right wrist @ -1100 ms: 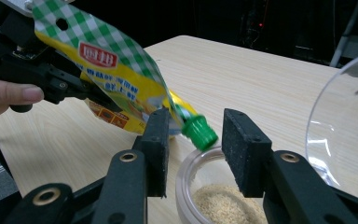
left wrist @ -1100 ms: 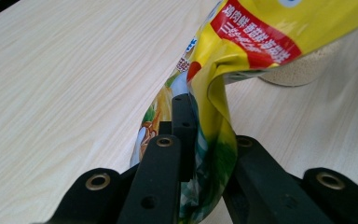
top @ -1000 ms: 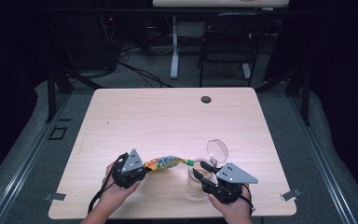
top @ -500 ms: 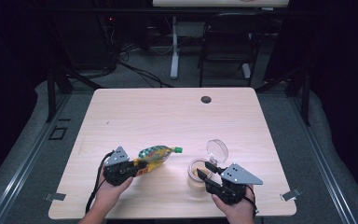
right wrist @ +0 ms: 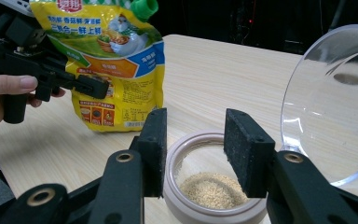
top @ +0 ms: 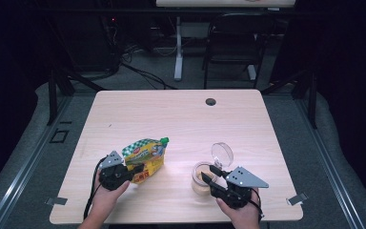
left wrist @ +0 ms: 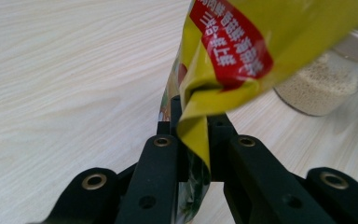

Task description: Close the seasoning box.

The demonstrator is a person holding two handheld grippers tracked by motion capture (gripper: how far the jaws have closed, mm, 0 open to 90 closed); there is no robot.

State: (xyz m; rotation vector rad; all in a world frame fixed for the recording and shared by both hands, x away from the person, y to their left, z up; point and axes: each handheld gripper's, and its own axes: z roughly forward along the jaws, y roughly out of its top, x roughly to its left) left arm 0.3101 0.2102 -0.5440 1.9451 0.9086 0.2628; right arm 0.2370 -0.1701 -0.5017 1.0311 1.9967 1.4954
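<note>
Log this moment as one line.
left gripper: shut on yellow plastic seasoning pouch | right gripper: around open clear granule jar

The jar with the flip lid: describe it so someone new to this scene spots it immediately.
On the pale wooden table, look at the near edge on the person's right, just ahead of the right gripper. The jar is a small round clear container holding tan granules, its transparent lid hinged upright. The nearby pouch is yellow, printed and green-capped.
</note>
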